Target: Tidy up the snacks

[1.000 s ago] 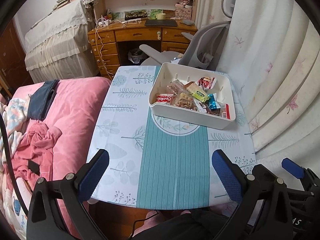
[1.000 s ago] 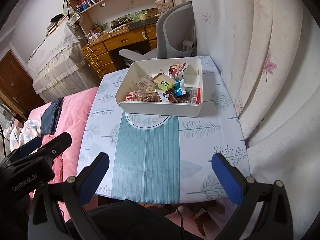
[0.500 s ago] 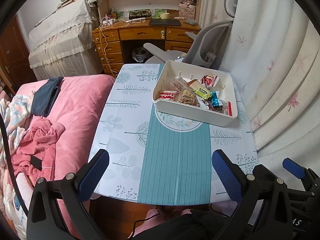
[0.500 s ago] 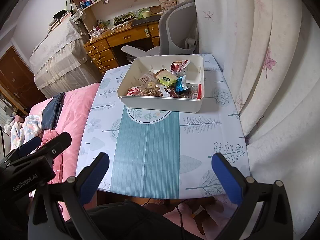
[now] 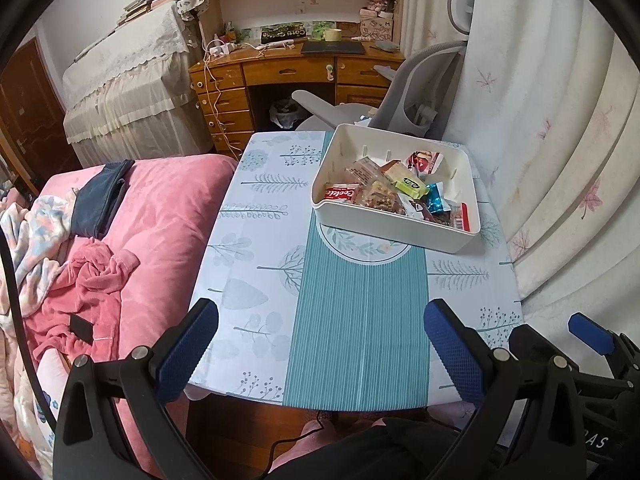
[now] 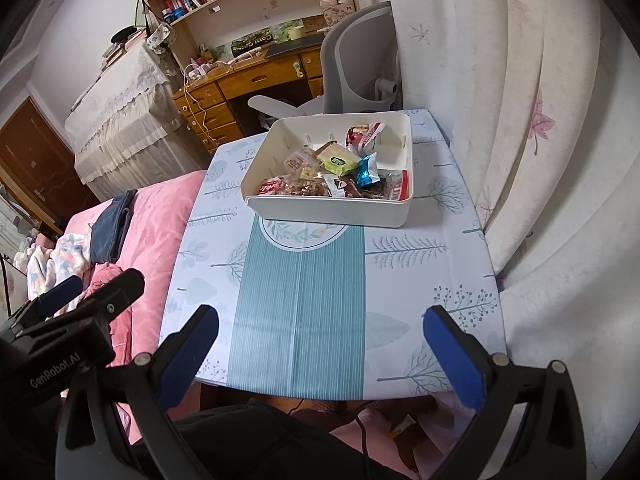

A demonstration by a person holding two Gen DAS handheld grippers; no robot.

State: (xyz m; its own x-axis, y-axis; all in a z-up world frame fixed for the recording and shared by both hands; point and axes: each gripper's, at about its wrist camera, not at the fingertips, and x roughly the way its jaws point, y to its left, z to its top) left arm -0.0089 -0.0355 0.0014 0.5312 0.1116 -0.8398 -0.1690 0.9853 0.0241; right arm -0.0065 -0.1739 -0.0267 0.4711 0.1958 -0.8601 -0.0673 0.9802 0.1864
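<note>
A white bin sits at the far right of the small table, holding several wrapped snacks in a loose heap. Among them are a red cookie pack, a green packet and a blue wrapper. My left gripper hovers open over the table's near edge, nothing between its blue pads. My right gripper is open too, empty, also above the near edge, well short of the bin.
The table carries a teal and white leaf-print cloth. A pink bed with clothes lies to the left. Curtains hang close on the right. A grey office chair and wooden desk stand behind the table.
Both grippers have drawn back and risen from the table, so the bin looks smaller and farther. Both stay open and empty. The bin has not moved.
</note>
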